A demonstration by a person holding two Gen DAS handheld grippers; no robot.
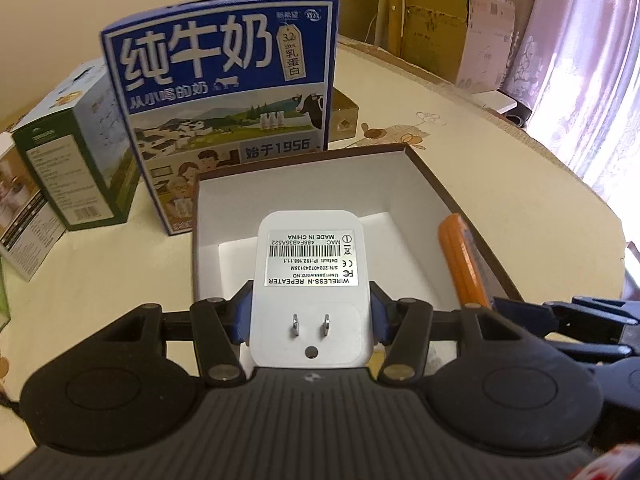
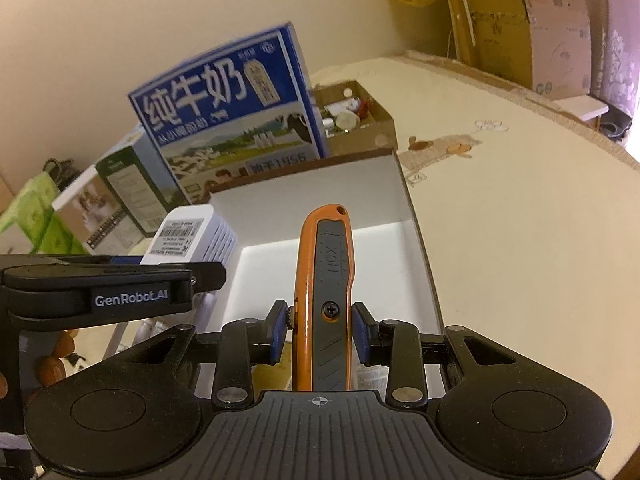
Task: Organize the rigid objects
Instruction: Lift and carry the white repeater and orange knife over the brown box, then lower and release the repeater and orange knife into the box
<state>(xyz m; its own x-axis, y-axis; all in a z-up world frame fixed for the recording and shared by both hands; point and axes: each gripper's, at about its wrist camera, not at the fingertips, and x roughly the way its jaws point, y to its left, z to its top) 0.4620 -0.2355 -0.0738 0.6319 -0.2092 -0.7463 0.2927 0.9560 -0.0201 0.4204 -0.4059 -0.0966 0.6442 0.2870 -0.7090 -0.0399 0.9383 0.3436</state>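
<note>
My left gripper (image 1: 310,312) is shut on a white wireless repeater plug (image 1: 310,264), label and prongs up, held over the open white box with a brown rim (image 1: 428,172). My right gripper (image 2: 320,328) is shut on an orange and grey utility knife (image 2: 324,280), held over the same box (image 2: 404,184) at its right side. The knife also shows in the left wrist view (image 1: 460,256), against the box's right wall. The repeater also shows in the right wrist view (image 2: 188,236), left of the knife.
A blue milk carton (image 1: 224,92) stands behind the box. A green and white box (image 1: 68,168) stands to its left. A small cardboard box of odds and ends (image 2: 356,116) sits behind. Cardboard (image 1: 436,16) leans at the far wall. The cream tablecloth (image 1: 500,152) extends right.
</note>
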